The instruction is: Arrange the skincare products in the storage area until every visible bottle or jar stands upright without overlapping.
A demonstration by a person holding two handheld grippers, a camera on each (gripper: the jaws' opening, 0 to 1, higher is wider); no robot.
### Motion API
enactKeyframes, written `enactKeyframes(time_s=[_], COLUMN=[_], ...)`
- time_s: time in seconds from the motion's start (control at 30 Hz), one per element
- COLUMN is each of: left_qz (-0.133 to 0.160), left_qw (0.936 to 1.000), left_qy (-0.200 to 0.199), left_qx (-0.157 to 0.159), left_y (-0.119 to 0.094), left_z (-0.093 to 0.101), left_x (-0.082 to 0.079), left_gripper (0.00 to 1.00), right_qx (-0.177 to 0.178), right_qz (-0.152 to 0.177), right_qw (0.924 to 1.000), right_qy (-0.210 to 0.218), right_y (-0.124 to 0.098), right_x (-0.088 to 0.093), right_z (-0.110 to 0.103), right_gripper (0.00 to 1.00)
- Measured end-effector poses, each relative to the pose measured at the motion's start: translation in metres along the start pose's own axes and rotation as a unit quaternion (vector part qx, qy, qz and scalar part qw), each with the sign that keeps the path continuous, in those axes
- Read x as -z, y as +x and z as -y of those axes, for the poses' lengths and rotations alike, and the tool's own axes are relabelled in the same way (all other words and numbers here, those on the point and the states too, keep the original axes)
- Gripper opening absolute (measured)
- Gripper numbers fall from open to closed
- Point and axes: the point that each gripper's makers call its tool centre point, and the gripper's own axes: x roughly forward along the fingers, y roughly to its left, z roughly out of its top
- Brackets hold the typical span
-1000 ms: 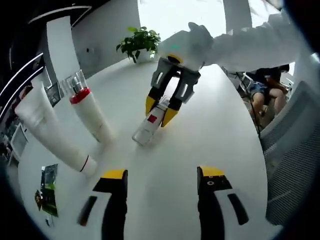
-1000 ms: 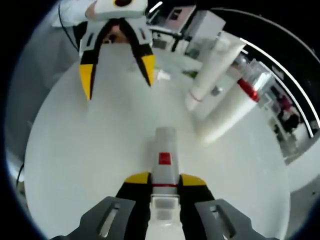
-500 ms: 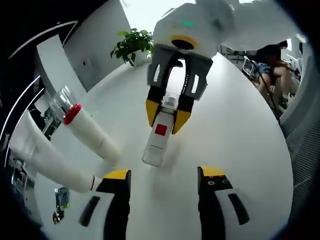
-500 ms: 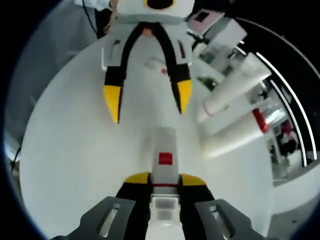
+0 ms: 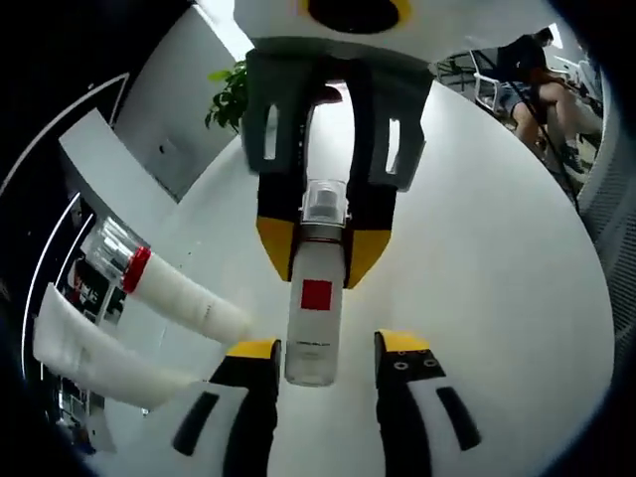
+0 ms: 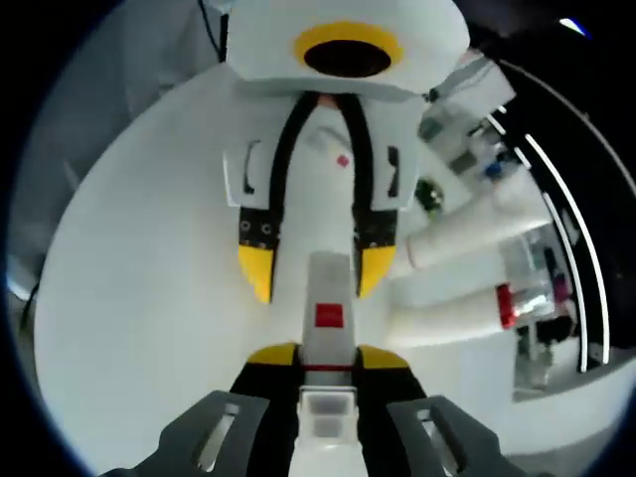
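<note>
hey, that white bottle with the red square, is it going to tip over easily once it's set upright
Probably yes: the bottle looks tall and narrow, so its base is likely small. It seems rigid, since the right gripper grips it without visible denting. Its smooth surface may slip as the left gripper takes it.

Bottle [image 5: 314, 298] between both claws; two tubes [image 5: 189, 298] beside it.

A round white table [image 5: 497, 258] carries two white tubes [image 5: 189, 298] [image 5: 94, 358] standing near its edge.
</note>
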Motion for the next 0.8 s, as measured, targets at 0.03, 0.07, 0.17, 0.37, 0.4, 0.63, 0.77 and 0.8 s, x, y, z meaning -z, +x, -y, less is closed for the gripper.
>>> enactKeyframes(time_s=[0.03, 0.07, 0.17, 0.37, 0.4, 0.63, 0.77, 0.8], left_qz=[-0.003, -0.003, -0.001, 0.011, 0.009, 0.011, 0.017, 0.019], left_qw=[0.9999, 0.9999, 0.9996, 0.9987, 0.9984, 0.9979, 0.9974, 0.9972], left_qy=[0.006, 0.009, 0.014, 0.038, 0.042, 0.037, 0.038, 0.040], left_qx=[-0.008, -0.012, -0.025, -0.033, -0.036, -0.052, -0.059, -0.060], left_y=[-0.001, -0.001, -0.002, -0.005, -0.005, -0.009, -0.011, -0.011], left_z=[-0.002, -0.003, -0.008, -0.009, -0.009, -0.011, -0.013, -0.013], left_x=[0.000, 0.000, -0.001, -0.009, -0.009, -0.011, -0.013, -0.013], left_gripper=[0.37, 0.37, 0.36, 0.27, 0.27, 0.23, 0.22, 0.22], right_qx=[0.000, 0.001, 0.003, 0.004, 0.004, 0.011, 0.022, 0.023], right_qz=[-0.001, 0.005, 0.003, -0.004, -0.005, -0.008, -0.008, -0.007], right_qw=[1.0000, 1.0000, 0.9999, 0.9995, 0.9995, 0.9992, 0.9991, 0.9992], right_qy=[-0.001, -0.004, -0.017, -0.031, -0.032, -0.036, -0.035, -0.033], right_y=[-0.001, -0.002, -0.002, -0.003, -0.003, -0.007, -0.011, -0.012], right_x=[-0.001, -0.005, -0.009, -0.013, -0.013, -0.014, -0.013, -0.013], right_z=[0.000, 0.000, -0.001, -0.001, 0.000, 0.003, 0.004, 0.004], right_gripper=[0.14, 0.14, 0.14, 0.14, 0.14, 0.15, 0.15, 0.15])
